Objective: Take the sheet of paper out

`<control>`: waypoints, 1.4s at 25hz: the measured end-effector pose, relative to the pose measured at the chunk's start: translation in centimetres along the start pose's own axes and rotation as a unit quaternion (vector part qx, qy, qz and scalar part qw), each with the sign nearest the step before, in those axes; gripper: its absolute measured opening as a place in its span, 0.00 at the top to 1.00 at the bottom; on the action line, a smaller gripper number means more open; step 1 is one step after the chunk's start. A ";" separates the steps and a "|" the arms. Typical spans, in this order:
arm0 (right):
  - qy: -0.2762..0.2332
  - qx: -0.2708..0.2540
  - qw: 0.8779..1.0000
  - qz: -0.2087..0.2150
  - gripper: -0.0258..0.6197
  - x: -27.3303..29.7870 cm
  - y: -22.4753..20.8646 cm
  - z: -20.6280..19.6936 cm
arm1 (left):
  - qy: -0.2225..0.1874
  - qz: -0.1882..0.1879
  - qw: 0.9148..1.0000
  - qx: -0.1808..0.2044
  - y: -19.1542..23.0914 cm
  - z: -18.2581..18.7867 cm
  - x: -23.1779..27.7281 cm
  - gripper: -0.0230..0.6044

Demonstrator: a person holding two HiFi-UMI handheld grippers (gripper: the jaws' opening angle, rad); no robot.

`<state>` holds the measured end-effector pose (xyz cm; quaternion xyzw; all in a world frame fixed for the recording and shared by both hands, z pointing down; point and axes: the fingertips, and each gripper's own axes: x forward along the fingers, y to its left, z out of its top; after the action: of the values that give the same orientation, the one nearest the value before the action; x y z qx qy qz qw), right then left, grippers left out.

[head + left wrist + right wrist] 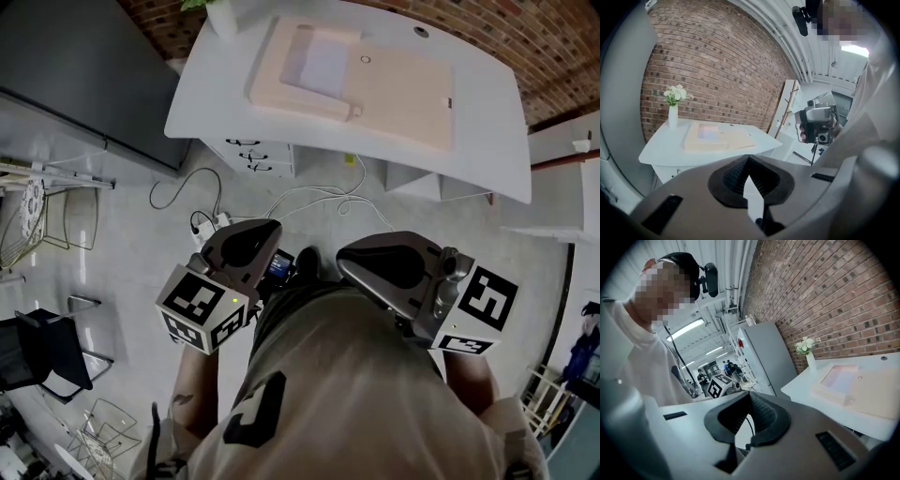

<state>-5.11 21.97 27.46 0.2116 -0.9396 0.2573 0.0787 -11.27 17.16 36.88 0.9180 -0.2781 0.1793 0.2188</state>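
Note:
A beige folder [394,98] lies on the white table [487,141], with a pale lavender sheet of paper [323,61] showing in its left half. The folder [736,139] and sheet [708,132] also appear ahead in the left gripper view, and the folder [872,394] and sheet [842,378] at the right of the right gripper view. My left gripper [251,236] [749,157] and right gripper [394,255] [749,393] are held close to the person's chest, well short of the table. Both are shut with nothing between the jaws.
A white vase with flowers [673,110] stands at the table's far left corner. Drawers [253,155] sit under the table and cables [309,202] trail on the floor before it. A grey cabinet [75,75] stands to the left and wire racks [37,225] beyond it.

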 end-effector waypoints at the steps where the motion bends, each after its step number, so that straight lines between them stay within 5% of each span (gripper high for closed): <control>1: 0.001 0.000 1.000 0.000 0.92 0.1 -0.1 0.0 | -0.001 0.001 1.000 -0.001 0.2 0.0 0.0 0.94; 35: -0.041 0.054 0.998 -0.014 0.92 0.3 -3.2 0.3 | 0.005 -0.027 1.000 0.002 -0.2 -0.3 2.0 0.94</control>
<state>-4.02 19.22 28.77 0.2393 -0.9236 0.2978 0.0322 -9.59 16.63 38.01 0.9248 -0.2514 0.1783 0.2229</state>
